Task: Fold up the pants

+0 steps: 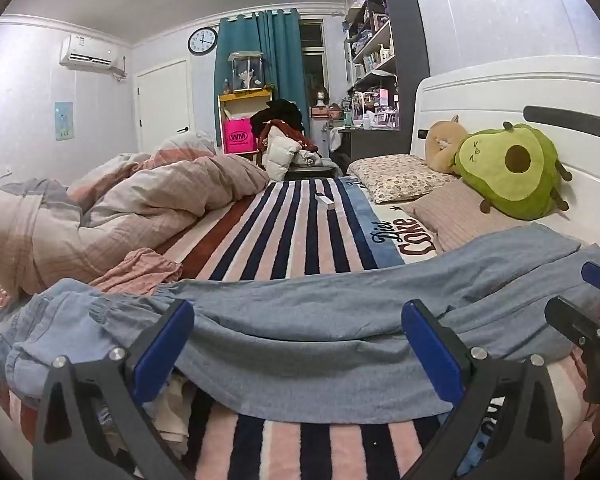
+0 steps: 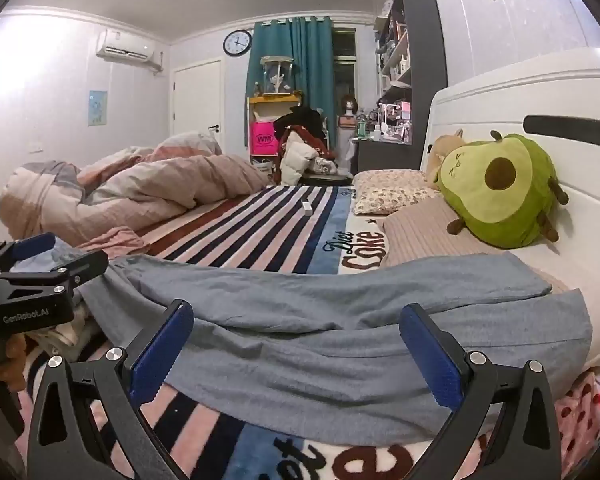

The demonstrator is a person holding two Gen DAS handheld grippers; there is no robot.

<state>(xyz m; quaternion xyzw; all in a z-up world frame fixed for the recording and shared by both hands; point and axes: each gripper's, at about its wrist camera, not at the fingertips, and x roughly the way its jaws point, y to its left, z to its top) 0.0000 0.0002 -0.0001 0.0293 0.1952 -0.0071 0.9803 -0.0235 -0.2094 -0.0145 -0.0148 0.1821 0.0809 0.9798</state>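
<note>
Grey-blue pants point(image 1: 300, 320) lie stretched across the striped blanket point(image 1: 284, 224) on the bed, waistband at the left, legs running right toward the pillows. They also show in the right wrist view point(image 2: 320, 320). My left gripper point(image 1: 298, 344) is open, its blue pads on either side of the pants' near edge, close to the waist end. My right gripper point(image 2: 296, 344) is open over the leg part, nothing between its pads. The right gripper shows at the far right of the left wrist view point(image 1: 580, 304); the left gripper shows at the left of the right wrist view point(image 2: 40, 264).
A crumpled pink duvet point(image 1: 112, 204) fills the bed's left side. Pillows point(image 1: 396, 178) and an avocado plush point(image 1: 512, 168) lie at the white headboard point(image 1: 500, 92) on the right. A small white box point(image 1: 325, 201) rests mid-blanket. Shelves and clutter stand beyond the bed.
</note>
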